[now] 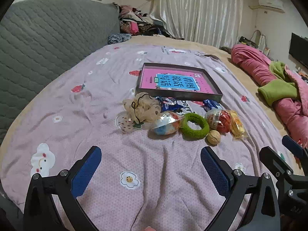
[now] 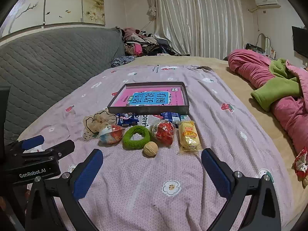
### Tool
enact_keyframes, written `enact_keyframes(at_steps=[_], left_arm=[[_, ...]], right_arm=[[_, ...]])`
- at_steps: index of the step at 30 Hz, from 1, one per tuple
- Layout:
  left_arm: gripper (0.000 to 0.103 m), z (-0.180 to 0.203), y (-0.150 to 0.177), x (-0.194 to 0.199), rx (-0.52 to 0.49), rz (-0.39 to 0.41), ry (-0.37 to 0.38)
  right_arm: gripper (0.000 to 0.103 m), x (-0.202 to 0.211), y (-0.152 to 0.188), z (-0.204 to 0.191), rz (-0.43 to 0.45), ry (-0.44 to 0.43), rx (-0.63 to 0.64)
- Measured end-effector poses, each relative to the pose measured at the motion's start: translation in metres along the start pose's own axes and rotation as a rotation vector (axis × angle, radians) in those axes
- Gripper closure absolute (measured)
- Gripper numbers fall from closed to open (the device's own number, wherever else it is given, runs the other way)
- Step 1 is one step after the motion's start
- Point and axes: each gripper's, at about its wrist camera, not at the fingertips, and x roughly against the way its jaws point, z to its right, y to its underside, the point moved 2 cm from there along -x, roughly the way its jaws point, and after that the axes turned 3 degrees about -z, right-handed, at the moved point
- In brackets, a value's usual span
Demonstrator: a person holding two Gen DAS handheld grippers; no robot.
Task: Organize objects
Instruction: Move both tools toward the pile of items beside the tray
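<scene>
A lilac bedsheet printed with strawberries and flowers (image 2: pixel 134 182) fills most of both views, and the things to be sorted lie in a loose cluster at mid-frame. A shallow dark rectangular tray (image 2: pixel 148 110) sits just above the cluster, holding a pink book with a blue title panel (image 2: pixel 150 97). Below the tray, from left to right in the right wrist view, lie a beige gauzy scrunchie with a black cord (image 2: pixel 99 122), a clear plastic egg capsule with blue and orange contents (image 2: pixel 111 133), a fuzzy green ring (image 2: pixel 136 136), a clear capsule with red contents (image 2: pixel 163 132) and a yellow wrapped snack cake (image 2: pixel 188 135). A tan walnut (image 2: pixel 150 148) rests just below the green ring, and two blue snack packets (image 2: pixel 127 119) lie against the tray's near wall. The right gripper (image 2: pixel 152 170) hangs low in the frame, jaws spread wide with only bedsheet between its blue pads. The left gripper (image 1: pixel 151 168) is likewise spread wide and empty, at the lower centre of its own view. A rolled pink and green blanket (image 2: pixel 269 88) lies at the right edge.
</scene>
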Motion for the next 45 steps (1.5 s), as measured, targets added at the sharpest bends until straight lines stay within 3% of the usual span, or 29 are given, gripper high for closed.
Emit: enact_keyframes(at_steps=[25,45], left_arm=[[0.000,0.008,0.003,0.013,-0.024,0.032,0.045],[0.000,0.013,-0.011,0.034,-0.055,0.093,0.068]], right_arm=[[0.000,0.009,0.000,0.001,0.012,-0.036,-0.007],[0.000,0.030,-0.019,0.012,0.070,-0.078,-0.043]])
